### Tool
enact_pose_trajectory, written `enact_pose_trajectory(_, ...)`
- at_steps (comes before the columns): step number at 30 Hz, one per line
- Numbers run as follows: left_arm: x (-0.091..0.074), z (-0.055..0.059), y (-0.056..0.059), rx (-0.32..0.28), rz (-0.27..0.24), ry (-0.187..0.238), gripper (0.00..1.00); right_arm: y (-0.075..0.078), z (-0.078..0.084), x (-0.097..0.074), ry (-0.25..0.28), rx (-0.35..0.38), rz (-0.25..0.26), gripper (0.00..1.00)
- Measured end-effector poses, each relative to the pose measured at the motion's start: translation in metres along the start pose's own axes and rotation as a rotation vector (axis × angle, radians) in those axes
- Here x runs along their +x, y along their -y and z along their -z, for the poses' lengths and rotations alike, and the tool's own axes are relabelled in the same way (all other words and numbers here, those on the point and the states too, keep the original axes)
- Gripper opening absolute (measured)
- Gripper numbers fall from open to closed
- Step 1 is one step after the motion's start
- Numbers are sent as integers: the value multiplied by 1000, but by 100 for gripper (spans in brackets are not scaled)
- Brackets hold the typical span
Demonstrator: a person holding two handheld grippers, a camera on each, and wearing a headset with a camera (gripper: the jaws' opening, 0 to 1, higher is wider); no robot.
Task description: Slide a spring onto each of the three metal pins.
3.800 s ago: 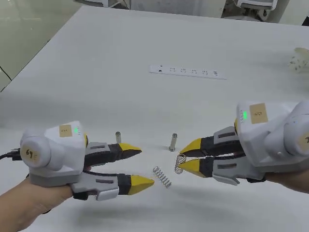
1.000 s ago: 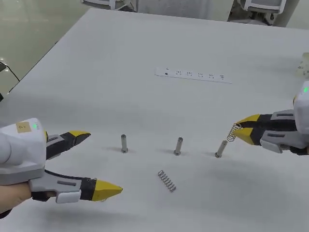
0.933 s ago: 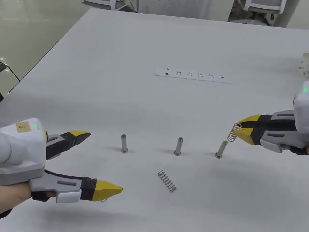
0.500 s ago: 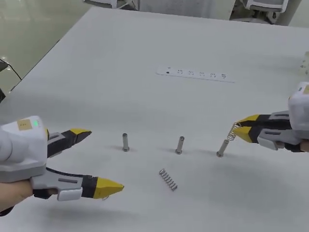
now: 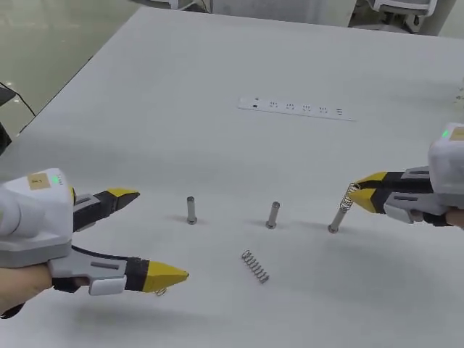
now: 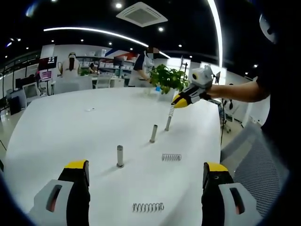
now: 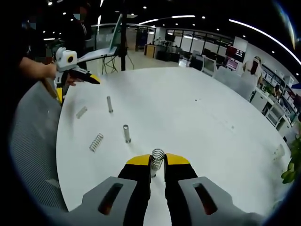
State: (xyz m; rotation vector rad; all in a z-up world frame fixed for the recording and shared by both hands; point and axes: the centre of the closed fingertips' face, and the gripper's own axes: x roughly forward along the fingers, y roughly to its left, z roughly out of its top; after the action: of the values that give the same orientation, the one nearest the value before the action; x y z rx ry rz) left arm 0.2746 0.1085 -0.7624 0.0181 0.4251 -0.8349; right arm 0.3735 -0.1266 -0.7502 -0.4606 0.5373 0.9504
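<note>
I hold one spring (image 5: 351, 196) just over the rightmost pin (image 5: 336, 219), right gripper (image 5: 359, 194) jaws pinched on it. A second spring (image 5: 254, 266) lies on the desk (image 5: 217, 145) near the middle pin (image 5: 272, 215). My left gripper (image 5: 159, 234) jaws gape wide, empty.

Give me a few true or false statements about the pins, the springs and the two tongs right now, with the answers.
1. The right tongs are shut on a spring. True.
2. Every pin already wears a spring. False: the left pin and middle pin are bare, and the held spring is only at the top of the right pin.
3. The left tongs are open and hold nothing. True.
4. Only one spring lies loose. False: two lie on the table, the first loose spring in front of the middle pin and the second loose spring by the left tongs.
5. The pins lie flat. False: all three stand upright.
</note>
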Motion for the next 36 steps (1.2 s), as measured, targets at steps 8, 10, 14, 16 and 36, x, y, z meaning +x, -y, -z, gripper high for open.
enact_pose_trajectory(8, -1, 2, 1, -4, -1, -5, 98, -1, 6, 4, -9, 8, -3, 8)
enact_pose_trajectory(10, -1, 2, 0, -5, -2, -5, 98, -2, 8, 6, -12, 15, -7, 8)
enact_pose_trajectory(14, -2, 3, 0, -7, -3, -7, 98, -3, 13, 9, -18, 23, -7, 8)
enact_pose_trajectory(16, -3, 4, 0, -11, -6, -9, 98, -3, 16, 11, -25, 24, -9, 8)
enact_pose_trajectory(36, -4, 4, -3, -19, -14, -8, 98, -10, 52, 28, -111, 53, -29, 8)
